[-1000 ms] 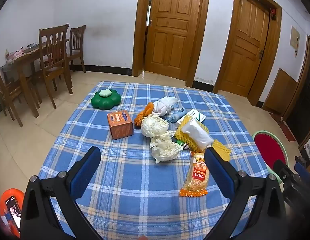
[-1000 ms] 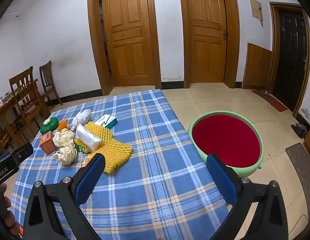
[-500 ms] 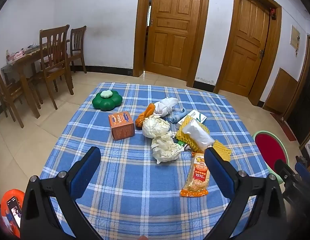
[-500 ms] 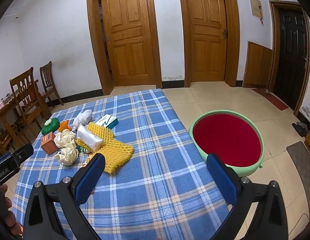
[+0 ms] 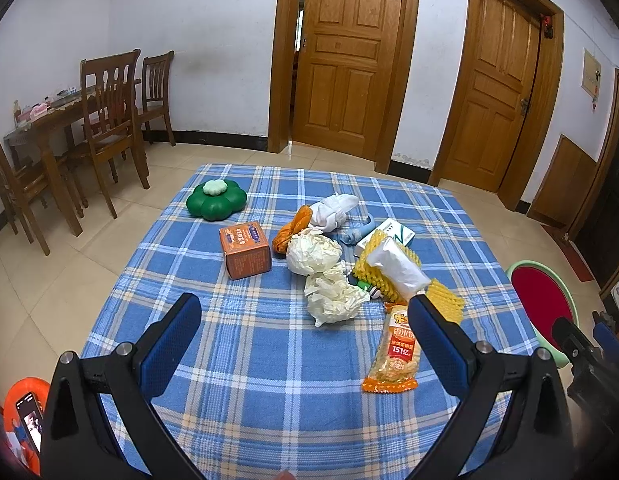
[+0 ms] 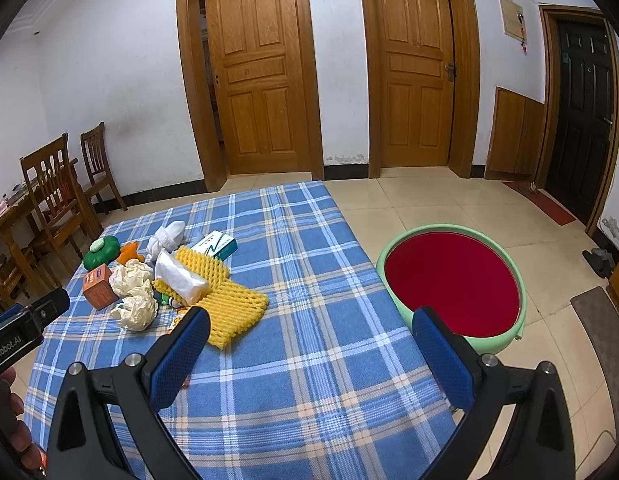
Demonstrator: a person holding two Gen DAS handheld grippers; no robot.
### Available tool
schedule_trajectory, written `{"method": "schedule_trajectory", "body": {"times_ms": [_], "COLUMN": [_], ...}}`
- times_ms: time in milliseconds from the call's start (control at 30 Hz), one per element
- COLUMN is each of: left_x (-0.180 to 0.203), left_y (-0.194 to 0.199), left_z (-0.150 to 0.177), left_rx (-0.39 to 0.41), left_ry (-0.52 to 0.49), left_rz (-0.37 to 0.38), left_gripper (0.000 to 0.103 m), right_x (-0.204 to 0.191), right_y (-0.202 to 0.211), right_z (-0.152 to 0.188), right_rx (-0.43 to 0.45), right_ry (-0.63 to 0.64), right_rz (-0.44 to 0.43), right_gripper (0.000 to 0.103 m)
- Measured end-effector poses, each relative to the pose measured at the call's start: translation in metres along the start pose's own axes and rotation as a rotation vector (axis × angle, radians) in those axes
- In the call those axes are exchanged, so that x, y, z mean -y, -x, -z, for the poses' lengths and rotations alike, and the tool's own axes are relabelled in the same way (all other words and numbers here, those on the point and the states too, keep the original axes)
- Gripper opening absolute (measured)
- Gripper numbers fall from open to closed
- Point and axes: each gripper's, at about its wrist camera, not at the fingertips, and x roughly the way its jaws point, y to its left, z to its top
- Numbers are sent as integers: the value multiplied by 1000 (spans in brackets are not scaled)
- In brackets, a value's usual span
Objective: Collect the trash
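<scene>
Blue-padded left claw [image 5: 305,318] and right claw [image 6: 309,330] gape wide, empty, above littered cloth [image 5: 269,380]

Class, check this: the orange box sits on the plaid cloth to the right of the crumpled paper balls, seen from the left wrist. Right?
Not quite. In the left wrist view the orange box sits on the plaid cloth to the left of the crumpled paper balls, not the right.

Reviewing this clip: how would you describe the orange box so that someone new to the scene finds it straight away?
Start at the blue plaid cloth spread on the floor, then find the pile of litter near its middle. The orange box stands just left of that pile, in front of the green flower-shaped cushion. It is the only squared cardboard cube there, beside the crumpled white paper balls.
</scene>
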Motion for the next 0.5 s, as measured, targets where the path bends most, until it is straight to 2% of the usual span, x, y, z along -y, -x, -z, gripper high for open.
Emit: {"method": "schedule_trajectory", "body": {"times_ms": [500], "left_x": [2], "left_y": [1], "left_z": [3], "left_rx": [-5], "left_ry": [0], "left_rz": [-14], "left_gripper": [101], "right_x": [-2], "right_y": [1], "right_z": [1], "right_rx": [-3], "right_ry": [2], "right_rz": [-1], "right_gripper": [103]}}
